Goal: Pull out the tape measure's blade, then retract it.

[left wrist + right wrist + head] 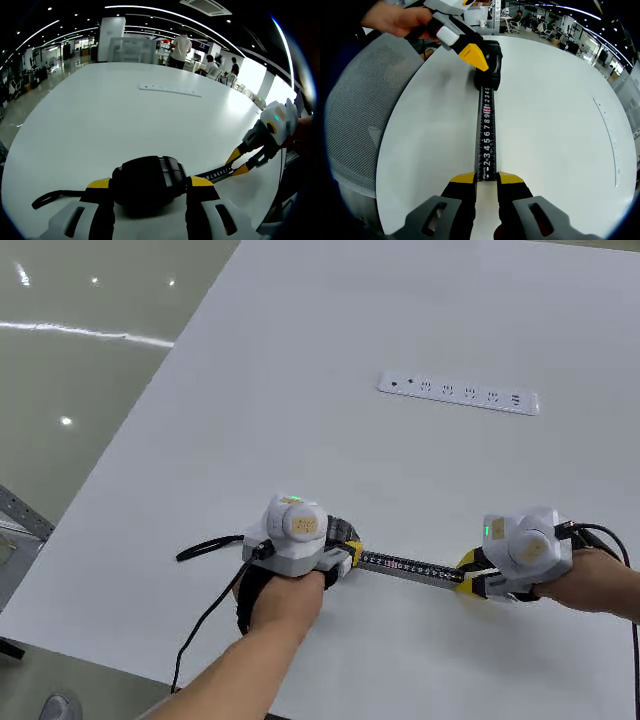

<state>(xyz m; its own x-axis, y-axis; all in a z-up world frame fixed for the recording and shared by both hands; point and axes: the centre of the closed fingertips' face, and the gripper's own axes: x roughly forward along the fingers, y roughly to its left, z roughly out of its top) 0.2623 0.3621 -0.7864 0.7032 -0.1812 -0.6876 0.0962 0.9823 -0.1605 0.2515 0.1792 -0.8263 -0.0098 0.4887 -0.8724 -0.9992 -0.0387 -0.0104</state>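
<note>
Tape measure [145, 189], one, stretched between left hand-held gripper [150, 182] and right hand-held gripper [487, 178].

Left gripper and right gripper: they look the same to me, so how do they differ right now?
The left gripper spreads its fingers wide around the black tape measure case; the right gripper pinches its fingers nearly shut on the thin blade. The left gripper holds the bulky body, the right gripper the pulled-out end. Both have yellow fingertips.
</note>
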